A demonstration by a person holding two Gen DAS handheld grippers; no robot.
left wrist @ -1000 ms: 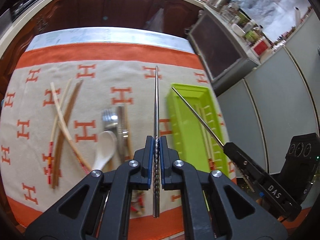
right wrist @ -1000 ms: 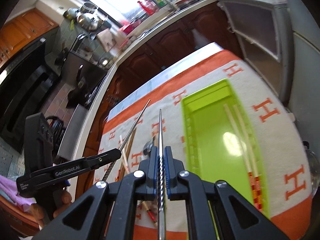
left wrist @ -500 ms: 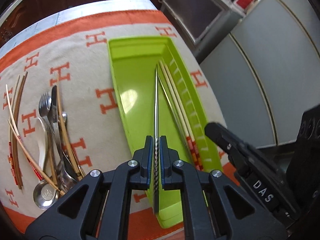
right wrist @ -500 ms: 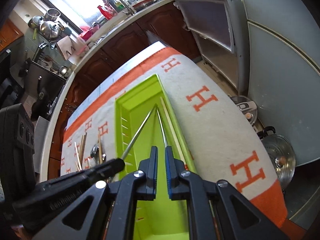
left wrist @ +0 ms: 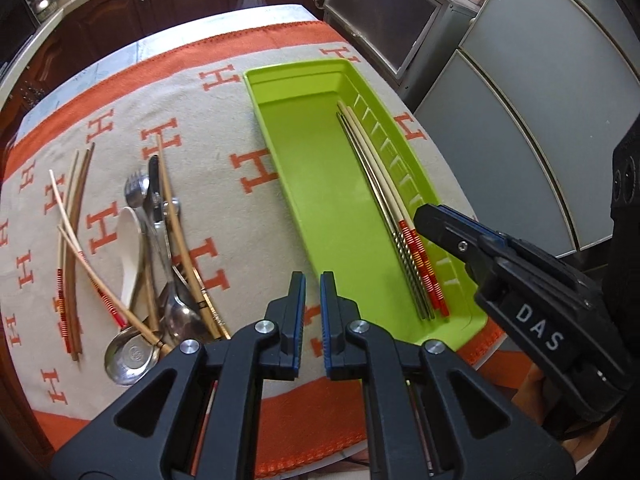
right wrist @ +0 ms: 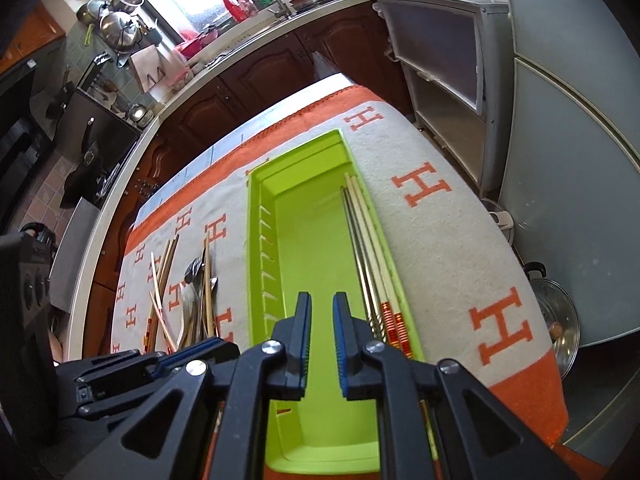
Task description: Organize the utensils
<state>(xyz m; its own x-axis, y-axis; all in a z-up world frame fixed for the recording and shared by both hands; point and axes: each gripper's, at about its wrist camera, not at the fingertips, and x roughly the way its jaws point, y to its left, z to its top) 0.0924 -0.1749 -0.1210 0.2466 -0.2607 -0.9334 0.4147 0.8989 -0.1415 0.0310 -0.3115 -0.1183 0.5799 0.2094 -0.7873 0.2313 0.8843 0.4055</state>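
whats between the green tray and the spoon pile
Only bare cloth with orange H letters lies between the green tray and the spoon pile; the left wrist view shows it.

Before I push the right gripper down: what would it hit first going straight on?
Probably the bare floor of the green tray, just left of the chopsticks along its right wall; nothing shows in between, though depth is unclear.

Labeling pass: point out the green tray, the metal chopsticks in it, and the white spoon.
green tray (left wrist: pixel 296 152): left wrist view, bare floor near its far end.
metal chopsticks (left wrist: pixel 370 178): left wrist view, mid-shaft.
white spoon (left wrist: pixel 131 227): left wrist view, on its bowl.
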